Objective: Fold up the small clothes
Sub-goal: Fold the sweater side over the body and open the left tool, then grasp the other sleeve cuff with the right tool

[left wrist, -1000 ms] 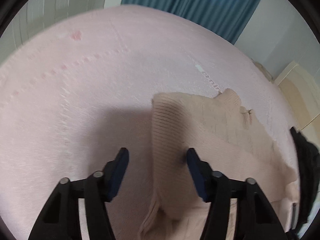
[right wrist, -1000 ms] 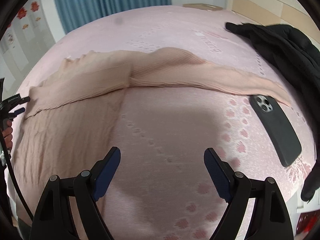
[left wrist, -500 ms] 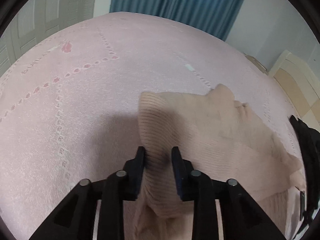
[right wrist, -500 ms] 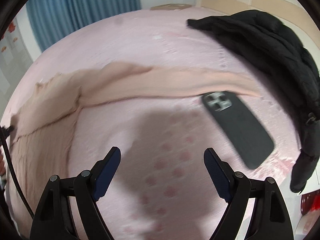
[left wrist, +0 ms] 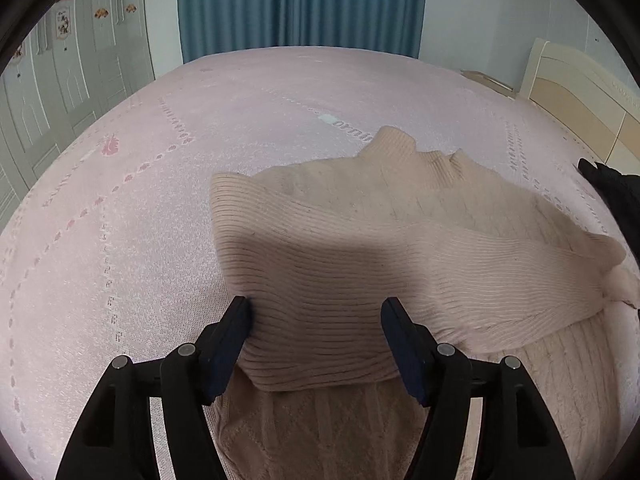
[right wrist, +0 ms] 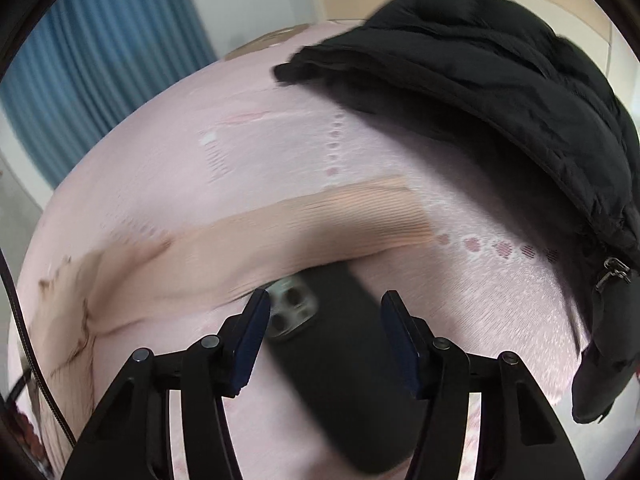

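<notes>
bed [left wrist: 160,184] with pink patterned cover serves as the folding surface; it carries everything noted below.

black jacket [right wrist: 500,92] lies heaped at the far right of the bed, well apart from the fold; judged set aside, not part of the present step.

beige knit sweater [left wrist: 360,248] lies spread across the bed. its left sleeve [left wrist: 312,320] is folded in over the body, with the cuff end lying toward the near edge. right sleeve [right wrist: 320,224] stretches out flat across the cover, cuff toward the jacket, not yet folded; judged to be the next part in hand.

black phone [right wrist: 340,360] lies camera side up on the cover, its top touching or overlapping the lower edge of the right sleeve. it could catch on the sleeve when that is lifted.

left gripper [left wrist: 316,324] stands about half open, jaws having just been opening. folded sleeve lies between the fingers; the left pad [left wrist: 236,332] sits against the fabric edge, the right one beside it, neither pinching. judged released after laying the sleeve down.

right gripper [right wrist: 324,320] stands about half open, jaws having just been closing. it holds nothing; the phone shows between the fingers, but below them, and contact cannot be told through the blur.
</notes>
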A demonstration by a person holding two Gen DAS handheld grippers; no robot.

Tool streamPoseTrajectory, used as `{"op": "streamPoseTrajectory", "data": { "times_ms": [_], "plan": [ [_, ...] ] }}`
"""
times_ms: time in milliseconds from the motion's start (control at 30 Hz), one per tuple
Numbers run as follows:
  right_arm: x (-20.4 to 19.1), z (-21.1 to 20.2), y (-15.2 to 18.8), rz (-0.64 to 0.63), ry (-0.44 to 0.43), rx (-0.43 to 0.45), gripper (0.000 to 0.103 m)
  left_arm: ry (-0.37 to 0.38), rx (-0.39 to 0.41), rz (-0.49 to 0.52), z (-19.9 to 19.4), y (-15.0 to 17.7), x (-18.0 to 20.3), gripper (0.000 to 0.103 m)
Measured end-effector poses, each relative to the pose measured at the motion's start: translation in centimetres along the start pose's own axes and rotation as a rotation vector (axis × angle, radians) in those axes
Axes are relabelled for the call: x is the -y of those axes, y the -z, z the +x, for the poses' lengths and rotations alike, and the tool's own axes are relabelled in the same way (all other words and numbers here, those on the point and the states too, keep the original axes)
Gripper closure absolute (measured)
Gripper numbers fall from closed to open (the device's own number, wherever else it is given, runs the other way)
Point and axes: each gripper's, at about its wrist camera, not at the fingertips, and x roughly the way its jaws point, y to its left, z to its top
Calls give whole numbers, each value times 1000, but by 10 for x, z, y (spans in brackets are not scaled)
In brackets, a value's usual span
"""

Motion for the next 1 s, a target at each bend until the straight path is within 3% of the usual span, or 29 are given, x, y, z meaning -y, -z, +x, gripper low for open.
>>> {"op": "streamPoseTrajectory", "data": {
  "times_ms": [300,400,500,733,900,1000],
  "plan": [
    [25,47,-28,150,-63,-41,44,-27,3,-40,5,0,2,33],
    [24,58,-41,162,-41,-56,48,-31,7,-39,6,0,4,32],
    [14,64,-49,103,23,-53,97,-28,6,-42,5,0,3,32],
    [-27,18,-64,-28,87,96,97,34,16,-82,-18,1,-12,32],
    [-101,-34,-84,-159,79,204,98,57,-7,-112,-37,4,-25,32],
    [-153,-63,-92,-204,29,245,98,85,7,-130,-55,6,-40,32]
  ]
}}
